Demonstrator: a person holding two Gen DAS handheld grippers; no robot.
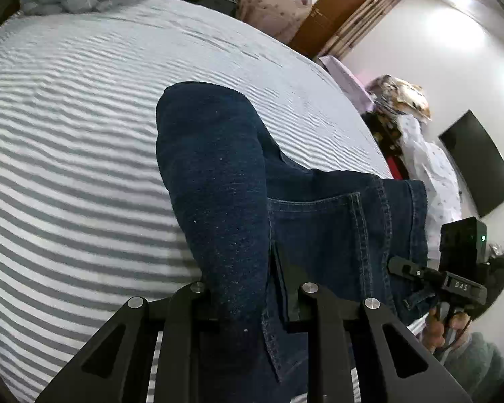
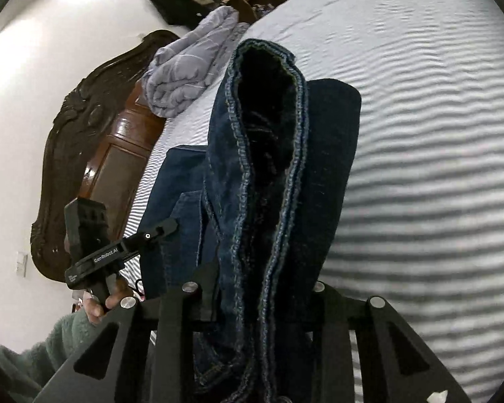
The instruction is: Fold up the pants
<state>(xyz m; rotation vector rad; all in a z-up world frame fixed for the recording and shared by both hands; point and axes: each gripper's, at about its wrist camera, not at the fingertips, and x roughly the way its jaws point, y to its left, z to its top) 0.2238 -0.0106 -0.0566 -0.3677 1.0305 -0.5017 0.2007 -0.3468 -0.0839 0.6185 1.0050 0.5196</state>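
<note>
Dark blue jeans (image 1: pixel 225 181) lie partly folded on a grey-and-white striped bed sheet (image 1: pixel 67 154). My left gripper (image 1: pixel 248 305) is shut on a fold of the jeans near a back pocket (image 1: pixel 319 221). My right gripper (image 2: pixel 258 302) is shut on the leg hems (image 2: pixel 268 107), whose open cuff faces the camera, held above the folded part of the jeans (image 2: pixel 332 154). Each gripper shows in the other's view: the right one at the jeans' far edge (image 1: pixel 396 265), the left one likewise (image 2: pixel 164 228).
A crumpled grey blanket (image 2: pixel 191 70) lies at the head of the bed by a dark wooden headboard (image 2: pixel 84 141). Clothes (image 1: pixel 420 141), a dark wall screen (image 1: pixel 477 161) and a brown door (image 1: pixel 332 10) lie beyond the bed's far side.
</note>
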